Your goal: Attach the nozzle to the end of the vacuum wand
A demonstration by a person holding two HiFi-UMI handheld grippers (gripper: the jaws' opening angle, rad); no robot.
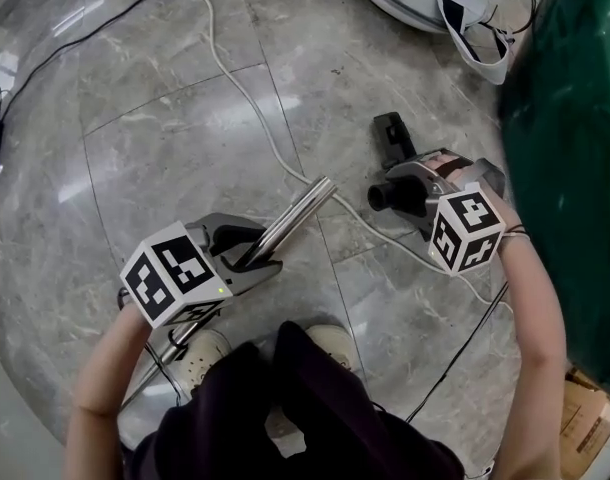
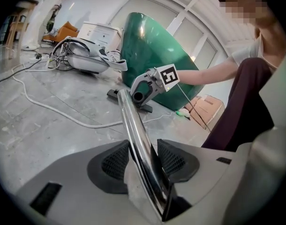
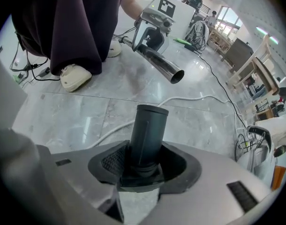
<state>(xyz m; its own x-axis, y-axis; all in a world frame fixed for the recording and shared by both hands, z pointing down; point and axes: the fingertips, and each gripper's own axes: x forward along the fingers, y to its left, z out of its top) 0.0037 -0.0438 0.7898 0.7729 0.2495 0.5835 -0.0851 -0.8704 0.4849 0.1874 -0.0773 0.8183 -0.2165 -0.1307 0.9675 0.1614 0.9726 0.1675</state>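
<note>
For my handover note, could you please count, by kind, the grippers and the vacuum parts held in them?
grippers: 2, the left gripper and the right gripper
vacuum wand: 1, held by the left gripper
nozzle: 1, held by the right gripper
Total: 4

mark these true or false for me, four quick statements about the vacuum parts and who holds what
1. The left gripper is clamped on the metal wand. True.
2. The nozzle is already pushed onto the wand's end. False: a gap separates them.
3. The right gripper is empty. False: it grips the nozzle's dark tube.
4. A white cable lies on the floor. True.
</note>
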